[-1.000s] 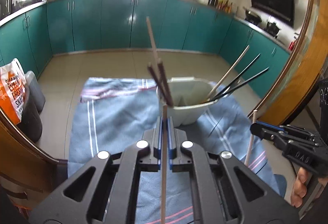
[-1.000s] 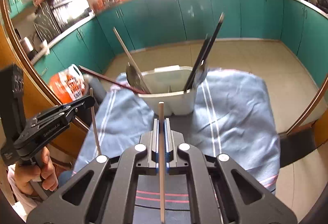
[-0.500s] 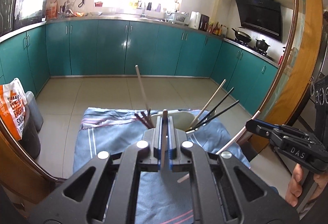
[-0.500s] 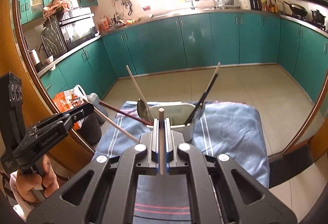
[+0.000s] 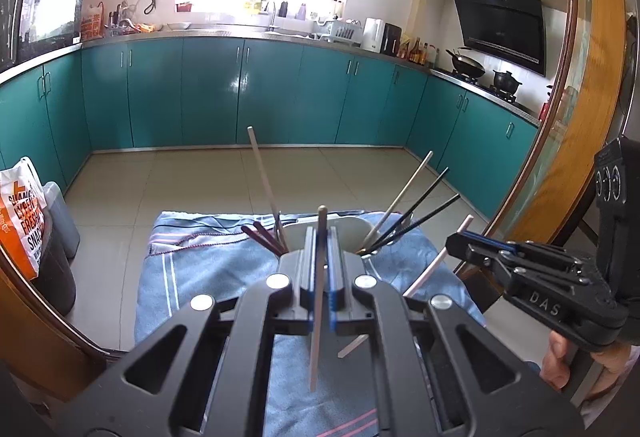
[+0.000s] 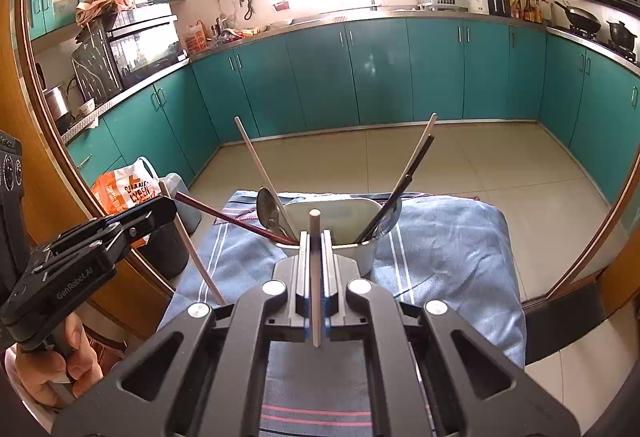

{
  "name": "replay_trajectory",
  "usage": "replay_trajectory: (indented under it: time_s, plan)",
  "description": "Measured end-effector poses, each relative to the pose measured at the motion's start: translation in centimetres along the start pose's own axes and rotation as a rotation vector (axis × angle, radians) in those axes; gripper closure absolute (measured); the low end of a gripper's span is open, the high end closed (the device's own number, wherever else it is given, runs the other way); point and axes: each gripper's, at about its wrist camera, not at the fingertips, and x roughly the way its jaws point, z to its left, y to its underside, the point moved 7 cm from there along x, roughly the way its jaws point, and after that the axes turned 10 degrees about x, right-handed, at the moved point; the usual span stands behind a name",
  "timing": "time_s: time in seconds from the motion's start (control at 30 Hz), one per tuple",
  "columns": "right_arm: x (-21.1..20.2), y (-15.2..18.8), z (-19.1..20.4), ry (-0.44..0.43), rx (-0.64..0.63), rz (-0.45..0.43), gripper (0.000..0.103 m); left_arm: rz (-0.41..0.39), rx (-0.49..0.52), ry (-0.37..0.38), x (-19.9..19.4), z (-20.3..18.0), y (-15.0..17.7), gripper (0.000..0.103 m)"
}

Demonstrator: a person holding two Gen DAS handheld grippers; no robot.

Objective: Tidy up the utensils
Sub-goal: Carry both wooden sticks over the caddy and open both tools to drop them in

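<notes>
A white utensil holder (image 5: 352, 227) stands on a blue striped towel (image 5: 208, 277). Leaning in it are dark red chopsticks (image 5: 260, 237), a pale chopstick (image 5: 264, 177) and black chopsticks (image 5: 424, 201). My left gripper (image 5: 319, 237) is shut on a pale wooden chopstick (image 5: 316, 337), just short of the holder. My right gripper (image 5: 452, 245) is off to the right, shut on another pale chopstick (image 5: 440, 261). In the right wrist view the right gripper (image 6: 316, 237) clamps its chopstick (image 6: 315, 277) before the holder (image 6: 368, 249), which holds a spoon (image 6: 267, 209). The left gripper (image 6: 168, 203) hangs at left.
A curved wooden rim (image 5: 552, 157) bounds the surface on both sides. An orange snack bag (image 5: 24, 213) and a dark bin (image 5: 56, 269) stand on the floor at left. Teal cabinets (image 5: 208, 93) line the room. A hand (image 6: 52, 369) grips the left handle.
Both grippers have drawn back from the holder and tilted upward, each still clamped on its chopstick. The holder now sits lower and smaller in both views.
</notes>
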Motion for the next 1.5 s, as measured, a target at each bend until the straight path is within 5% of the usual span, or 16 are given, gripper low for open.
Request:
replay_trajectory:
  time_s: [0.43,0.73,1.07,1.5]
  plan:
    - [-0.3,-1.2,-0.1,-0.007,0.008,-0.017,0.098,-0.017,0.0,-0.001,0.0,0.0,-1.2,0.098]
    - [-2.9,-6.9,2.1,-0.023,-0.032,-0.118,0.098,-0.075,0.07,0.028,-1.5,-1.2,-7.2,0.098]
    - [-2.4,-13.0,2.5,0.029,-0.039,-0.183,0.098,-0.21,0.081,-0.031,-1.7,-0.6,-14.6,0.098]
    - [5.3,-9.1,0.3,0.043,-0.011,-0.118,0.098,-0.04,-0.013,-0.03,8.6,1.3,-7.8,0.098]
